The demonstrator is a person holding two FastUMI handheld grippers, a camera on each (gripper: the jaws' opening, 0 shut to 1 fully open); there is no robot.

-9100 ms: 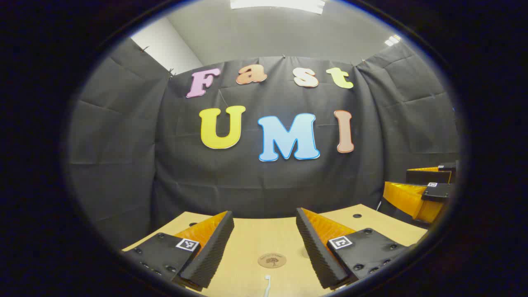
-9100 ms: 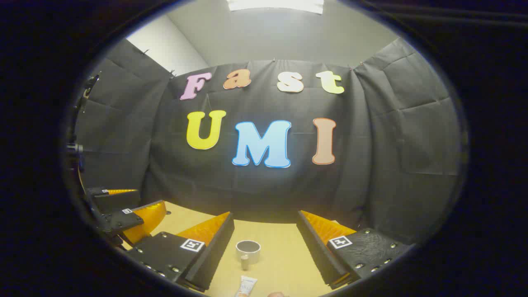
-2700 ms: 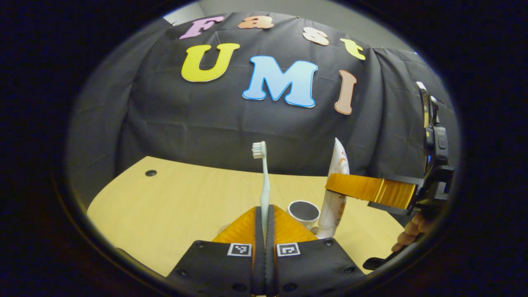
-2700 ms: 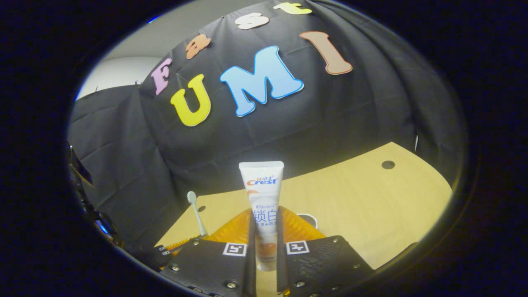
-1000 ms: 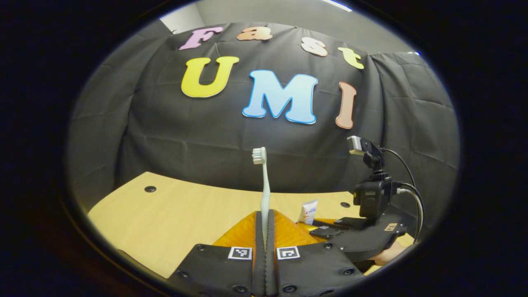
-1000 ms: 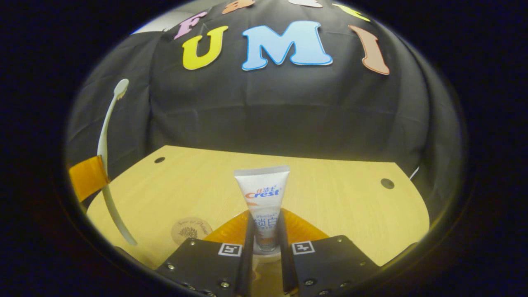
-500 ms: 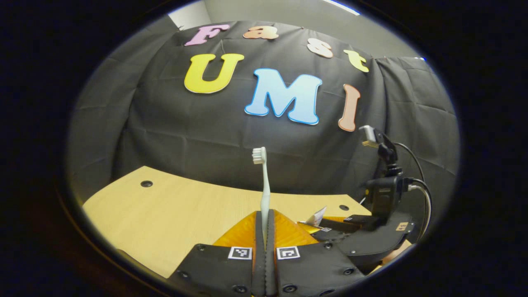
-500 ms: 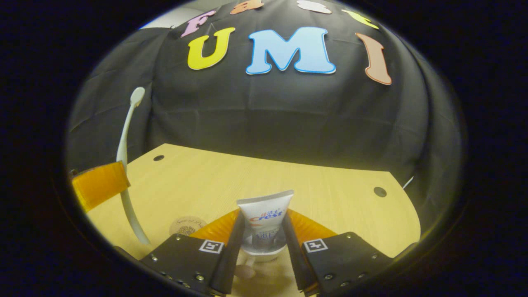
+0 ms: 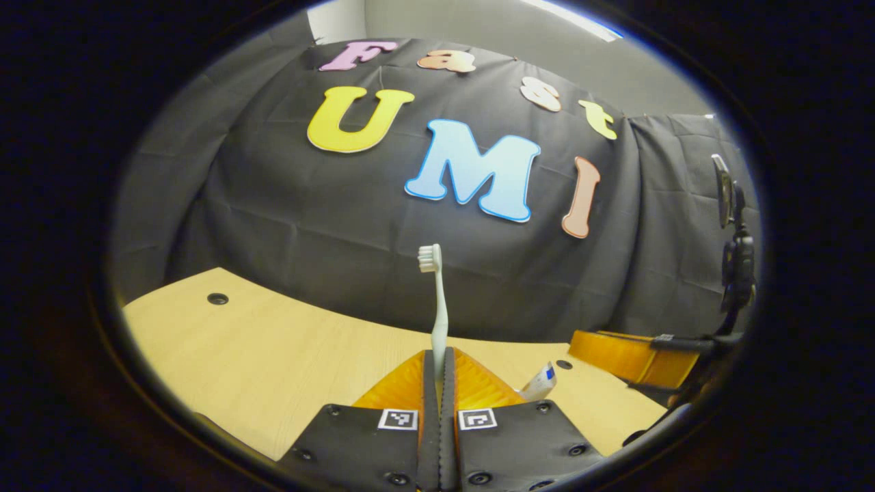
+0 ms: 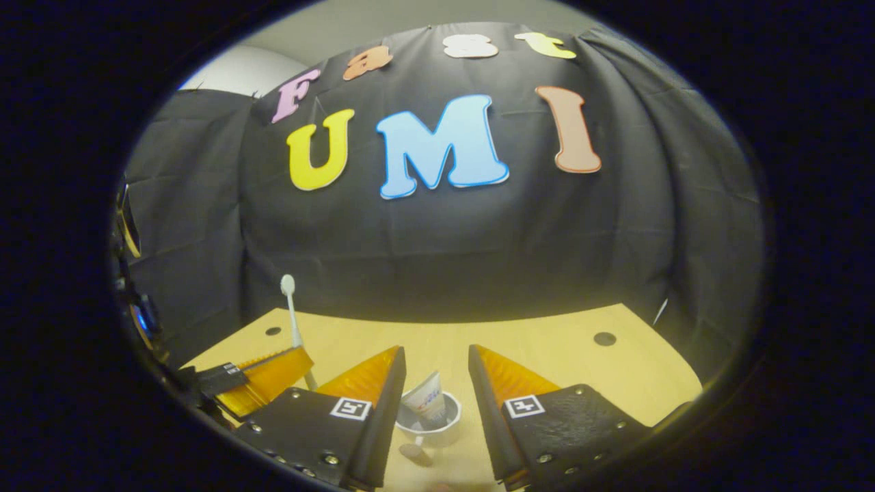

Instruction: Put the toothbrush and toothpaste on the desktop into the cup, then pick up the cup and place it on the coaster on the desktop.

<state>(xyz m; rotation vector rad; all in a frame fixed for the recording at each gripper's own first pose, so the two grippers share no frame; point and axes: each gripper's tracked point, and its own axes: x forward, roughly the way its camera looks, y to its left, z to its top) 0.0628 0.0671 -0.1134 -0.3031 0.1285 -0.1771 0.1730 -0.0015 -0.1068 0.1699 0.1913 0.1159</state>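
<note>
Left gripper view: left gripper, bottom centre, clenched on pale green plastic toothbrush, bristles up. Light wooden surface below.

Right gripper view: right gripper released, straddling white round cup holding white toothpaste tube. Next: centre toothbrush over cup rim, lower handle-first beside tube, then release.

toothpaste in cup, toothbrush upright

Bare desktop round cup; toothpaste inside.
</note>
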